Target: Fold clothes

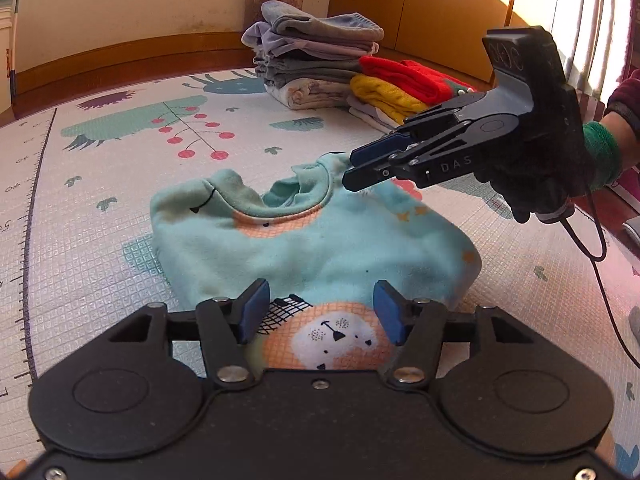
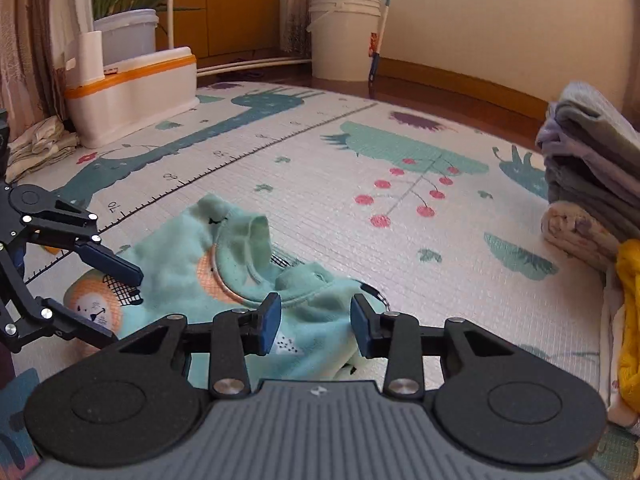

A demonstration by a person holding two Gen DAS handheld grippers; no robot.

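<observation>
A turquoise child's shirt (image 1: 320, 240) with an orange lion print lies crumpled on the play mat (image 1: 120, 208), collar toward the far side. My left gripper (image 1: 322, 310) is open over the near edge of the shirt, the lion face showing between its blue pads. My right gripper (image 1: 349, 170), held by a gloved hand (image 1: 540, 176), reaches in from the right to the collar. In the right wrist view the right gripper (image 2: 316, 324) stands open above the shirt (image 2: 192, 276) near its neckline, and the left gripper (image 2: 120, 304) is open at the left over the lion print.
A stack of folded grey clothes (image 1: 316, 52) and folded red (image 1: 404, 74) and yellow knits (image 1: 384, 96) sit at the back of the mat. A white and orange container (image 2: 132, 88) and a white bucket (image 2: 344, 36) stand beyond the play mat (image 2: 360, 200). A cable (image 1: 600, 280) hangs from the right gripper.
</observation>
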